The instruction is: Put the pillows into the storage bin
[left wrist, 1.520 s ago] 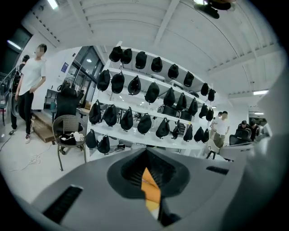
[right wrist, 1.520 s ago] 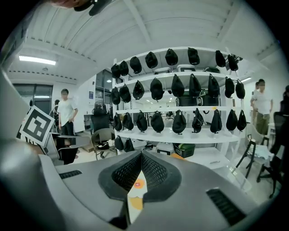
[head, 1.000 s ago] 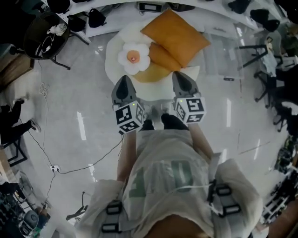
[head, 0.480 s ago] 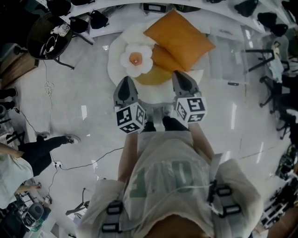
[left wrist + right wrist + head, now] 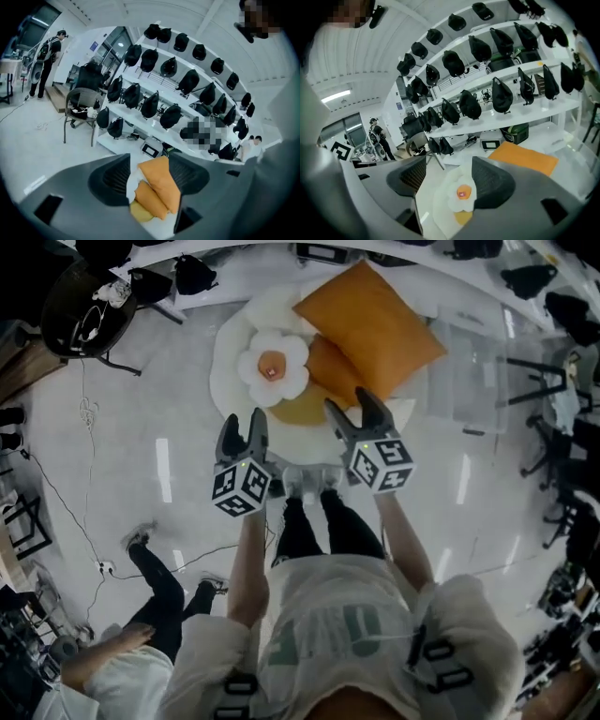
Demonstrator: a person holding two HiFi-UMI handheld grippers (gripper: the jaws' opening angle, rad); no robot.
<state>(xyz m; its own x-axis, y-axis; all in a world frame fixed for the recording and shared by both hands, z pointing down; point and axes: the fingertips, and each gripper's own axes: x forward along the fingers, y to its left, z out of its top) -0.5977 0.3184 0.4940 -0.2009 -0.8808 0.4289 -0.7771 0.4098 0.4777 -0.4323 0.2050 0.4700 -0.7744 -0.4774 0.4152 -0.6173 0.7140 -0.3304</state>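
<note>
A pile of pillows lies on the floor ahead of me: a large orange pillow (image 5: pixel 375 326), a smaller orange one (image 5: pixel 330 367), a yellow one (image 5: pixel 302 410) and a white flower pillow (image 5: pixel 272 367) with an orange centre, on a round white cushion (image 5: pixel 228 371). A clear storage bin (image 5: pixel 476 371) stands to their right. My left gripper (image 5: pixel 243 430) and right gripper (image 5: pixel 354 412) hover just short of the pile; both jaws have just been opening and hold nothing. The left gripper view frames the orange pillows (image 5: pixel 158 180). The right gripper view frames the flower pillow (image 5: pixel 461 192).
White shelves (image 5: pixel 154 129) hung with black bags curve behind the pile. A dark chair (image 5: pixel 92 307) stands at the upper left. A cable (image 5: pixel 141 579) trails across the glossy floor. A second person (image 5: pixel 141 652) stands at my lower left, and office chairs (image 5: pixel 558 399) line the right.
Both grippers have dropped and moved toward the pillows, and their jaws have gone from shut to open. A person has walked in at the lower left.
</note>
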